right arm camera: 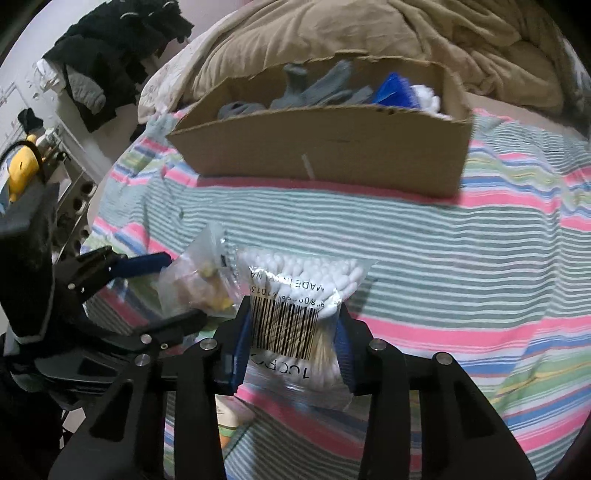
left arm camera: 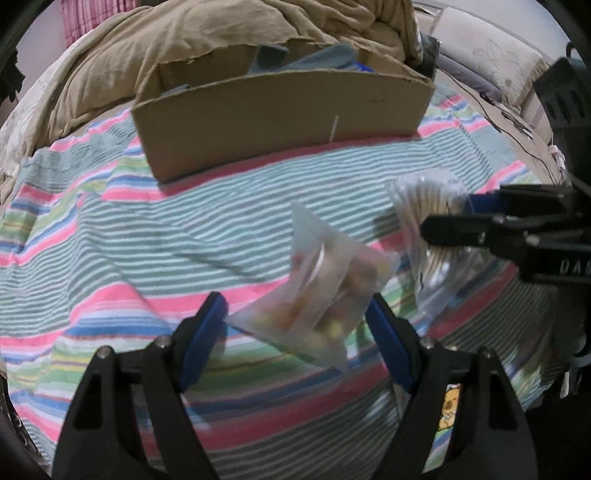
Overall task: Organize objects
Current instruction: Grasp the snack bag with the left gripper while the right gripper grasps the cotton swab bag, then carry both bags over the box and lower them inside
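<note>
My left gripper (left arm camera: 295, 314) is wide open; a clear bag of small coloured pieces (left arm camera: 321, 295) is blurred between its blue pads, and I cannot tell whether it touches them. That bag also shows in the right wrist view (right arm camera: 199, 280). My right gripper (right arm camera: 293, 325) is shut on a clear bag of cotton swabs (right arm camera: 295, 295) with a barcode, held above the striped blanket (right arm camera: 443, 258). The swab bag (left arm camera: 428, 206) and right gripper (left arm camera: 443, 218) show at the right of the left wrist view. A cardboard box (left arm camera: 280, 107) stands beyond, holding grey socks (right arm camera: 317, 88), a blue item (right arm camera: 395, 90) and white items.
A tan duvet (left arm camera: 221, 33) is heaped behind the box. Pillows (left arm camera: 491, 55) and cables lie at the far right. Dark clothes (right arm camera: 110, 55) hang at the left over a rack with a yellow item (right arm camera: 22, 166).
</note>
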